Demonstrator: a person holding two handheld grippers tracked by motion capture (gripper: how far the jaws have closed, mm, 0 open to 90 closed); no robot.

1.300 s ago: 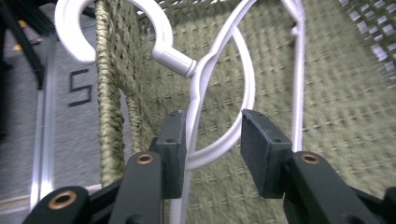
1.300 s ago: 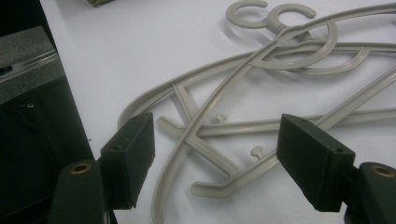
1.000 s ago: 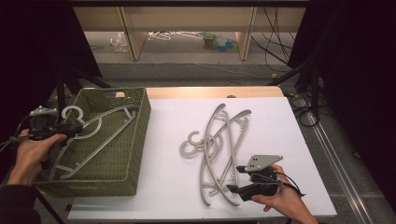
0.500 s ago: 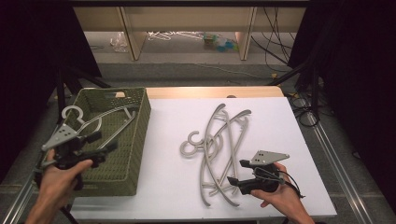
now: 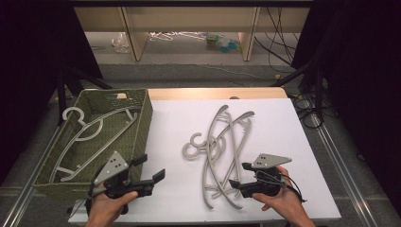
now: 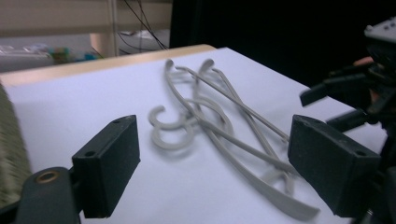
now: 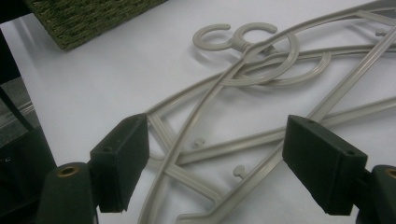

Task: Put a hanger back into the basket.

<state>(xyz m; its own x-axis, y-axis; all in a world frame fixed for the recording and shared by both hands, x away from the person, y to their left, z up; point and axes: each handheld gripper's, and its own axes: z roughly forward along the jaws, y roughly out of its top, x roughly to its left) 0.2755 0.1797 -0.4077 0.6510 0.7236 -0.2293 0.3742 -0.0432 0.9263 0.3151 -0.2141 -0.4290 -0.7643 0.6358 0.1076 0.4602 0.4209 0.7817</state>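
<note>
Left gripper (image 5: 152,169) now off the green basket (image 5: 144,118) over the white table (image 5: 283,123), jaws just opened wide, empty, right gripper (image 5: 239,175) open, empty, beside the grey hanger pile (image 5: 222,151), one hanger (image 5: 90,137) in basket.

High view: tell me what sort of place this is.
Likely a lab recording bay: a white table ringed by black curtains, loose cables on the floor behind, and a person's hands working grey hangers beside a green basket.
</note>
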